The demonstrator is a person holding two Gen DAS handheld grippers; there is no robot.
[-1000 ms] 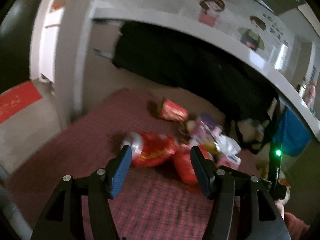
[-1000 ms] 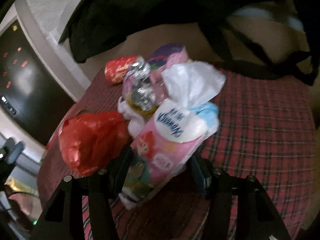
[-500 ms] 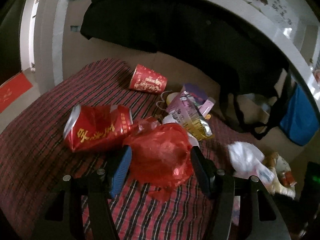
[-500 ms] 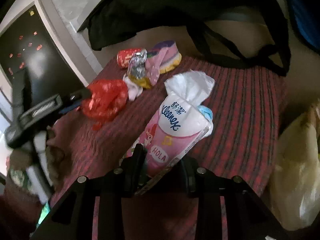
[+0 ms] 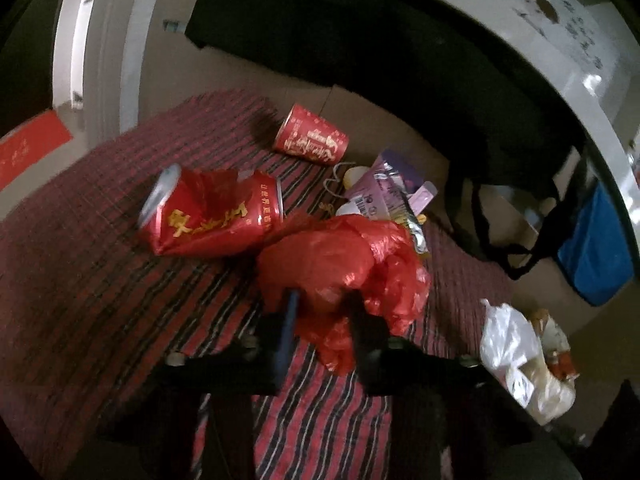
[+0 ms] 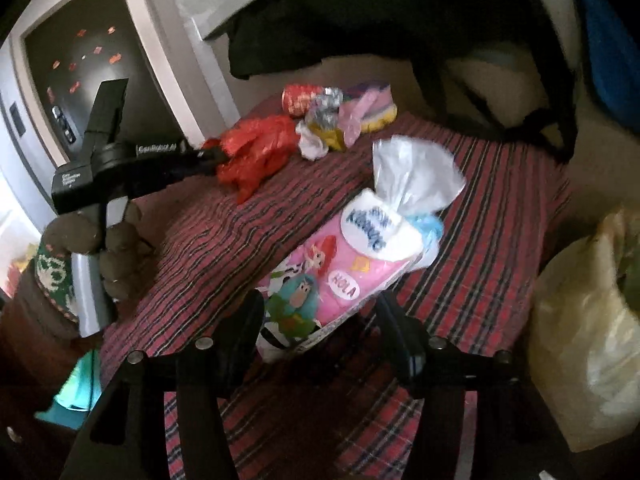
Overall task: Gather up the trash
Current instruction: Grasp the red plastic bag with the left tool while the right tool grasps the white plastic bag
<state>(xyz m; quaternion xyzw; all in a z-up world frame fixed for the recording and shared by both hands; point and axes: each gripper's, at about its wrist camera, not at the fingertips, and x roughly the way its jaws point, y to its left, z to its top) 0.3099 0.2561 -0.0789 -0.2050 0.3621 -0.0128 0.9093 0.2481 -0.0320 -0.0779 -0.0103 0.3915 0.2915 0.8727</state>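
My left gripper (image 5: 322, 304) is shut on a crumpled red plastic bag (image 5: 344, 260) lying on the red plaid cloth (image 5: 100, 288); it also shows in the right wrist view (image 6: 256, 148), with the left gripper (image 6: 208, 156) beside it. My right gripper (image 6: 320, 308) is shut on a pink Kleenex tissue pack (image 6: 352, 264) and holds it above the cloth (image 6: 500, 248). A crushed red can (image 5: 208, 216), a red paper cup (image 5: 312, 142) and a purple and silver wrapper pile (image 5: 388, 196) lie behind the red bag.
A light plastic bag with rubbish (image 5: 524, 356) sits at the right past the cloth's edge; it also shows in the right wrist view (image 6: 592, 340). A black bag (image 5: 400, 52) hangs behind the cloth. A blue bag (image 5: 596, 248) hangs at far right.
My left gripper has closed its jaws on the red plastic bag. My right gripper has pulled back toward the near right with the tissue pack held in it.
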